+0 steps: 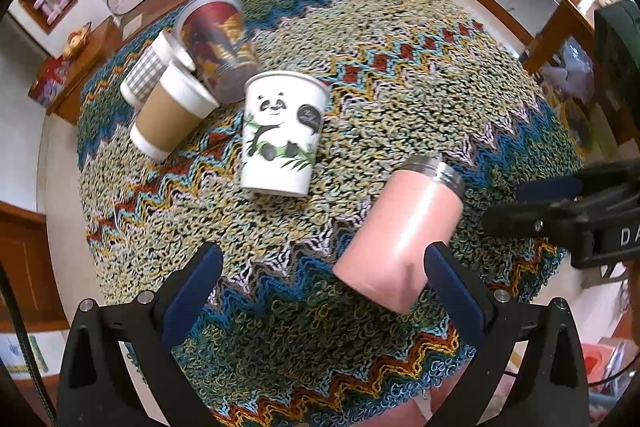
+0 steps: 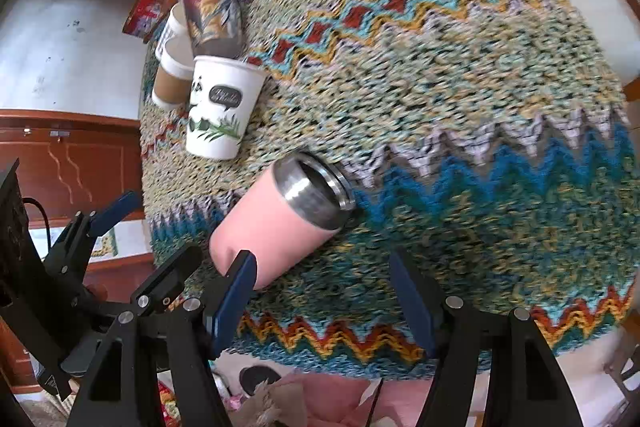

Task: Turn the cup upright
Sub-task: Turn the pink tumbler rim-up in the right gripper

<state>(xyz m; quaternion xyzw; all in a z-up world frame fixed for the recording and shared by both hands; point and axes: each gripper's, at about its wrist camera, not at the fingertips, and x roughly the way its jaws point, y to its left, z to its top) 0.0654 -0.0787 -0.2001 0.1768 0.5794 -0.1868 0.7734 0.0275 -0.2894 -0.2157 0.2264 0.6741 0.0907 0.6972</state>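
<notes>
Left gripper (image 1: 322, 283) fingers spread wide, pink cup (image 1: 400, 239) lying sideways toward 2 o'clock, touching its right pad. Right wrist view: right gripper (image 2: 324, 291) jaws apart too, cup (image 2: 280, 223) at 11 o'clock on the knit cloth (image 2: 460, 107).

Five cups (image 1: 280, 133), two tongs (image 1: 324, 291).
</notes>
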